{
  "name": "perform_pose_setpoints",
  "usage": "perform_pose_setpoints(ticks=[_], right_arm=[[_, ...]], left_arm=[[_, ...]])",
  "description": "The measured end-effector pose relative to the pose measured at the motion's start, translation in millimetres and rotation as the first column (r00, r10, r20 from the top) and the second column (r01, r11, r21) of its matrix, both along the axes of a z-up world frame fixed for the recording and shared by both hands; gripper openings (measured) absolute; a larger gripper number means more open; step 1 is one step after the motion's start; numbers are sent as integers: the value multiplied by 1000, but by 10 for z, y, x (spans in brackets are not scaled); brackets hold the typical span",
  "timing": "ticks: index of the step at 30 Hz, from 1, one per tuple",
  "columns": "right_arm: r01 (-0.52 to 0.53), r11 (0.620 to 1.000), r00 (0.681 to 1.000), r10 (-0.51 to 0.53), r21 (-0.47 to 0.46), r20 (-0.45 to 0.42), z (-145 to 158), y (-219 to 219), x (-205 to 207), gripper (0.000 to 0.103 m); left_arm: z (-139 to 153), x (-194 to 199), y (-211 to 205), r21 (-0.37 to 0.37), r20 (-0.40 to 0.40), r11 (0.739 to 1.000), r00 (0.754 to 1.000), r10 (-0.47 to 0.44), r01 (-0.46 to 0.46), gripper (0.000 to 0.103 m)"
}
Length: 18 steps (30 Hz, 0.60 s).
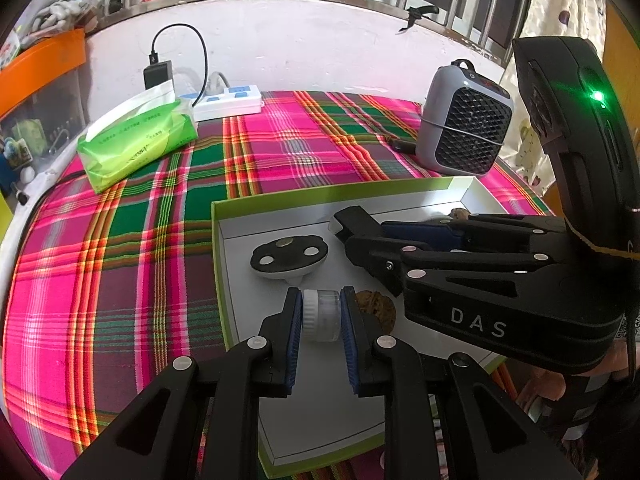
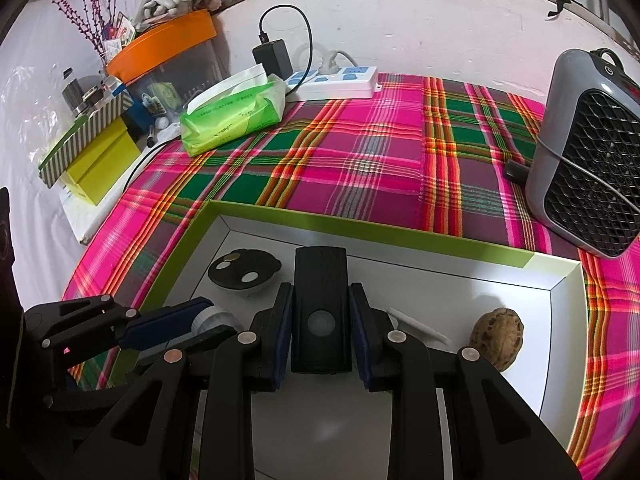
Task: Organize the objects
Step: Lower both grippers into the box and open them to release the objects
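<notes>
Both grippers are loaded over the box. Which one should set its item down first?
Left, probably. The left gripper holds the small white jar low over bare floor of the green-rimmed box; the right gripper holds a black rectangular device.

"DAS" — white letters on the right tongs (image 1: 340, 224) body.

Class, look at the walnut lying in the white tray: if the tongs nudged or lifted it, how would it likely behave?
The walnut looks rounded, so a nudge would probably roll it across the smooth tray. Its wrinkled shell likely grips well and seems rigid. Probably light.
</notes>
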State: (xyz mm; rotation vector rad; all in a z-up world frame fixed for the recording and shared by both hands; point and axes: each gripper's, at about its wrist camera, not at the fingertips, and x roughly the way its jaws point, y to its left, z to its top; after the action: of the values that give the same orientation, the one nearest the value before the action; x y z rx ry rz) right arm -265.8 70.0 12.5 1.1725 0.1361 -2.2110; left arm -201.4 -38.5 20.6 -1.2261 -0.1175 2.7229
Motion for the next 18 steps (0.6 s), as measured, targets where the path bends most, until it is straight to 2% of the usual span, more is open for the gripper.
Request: perform_pose_setpoints(ticks=[13,18], right_arm=[[18,1000,1000,-18,4,1,5,-6,7,28],[24,1000,1000,-24,0,2,7,-4,27,28]], left_arm=[[-6,10,41,7,4,1000,1000,-16,16,23],[-4,19,66,-10,0,1000,1000,-26,26,29]])
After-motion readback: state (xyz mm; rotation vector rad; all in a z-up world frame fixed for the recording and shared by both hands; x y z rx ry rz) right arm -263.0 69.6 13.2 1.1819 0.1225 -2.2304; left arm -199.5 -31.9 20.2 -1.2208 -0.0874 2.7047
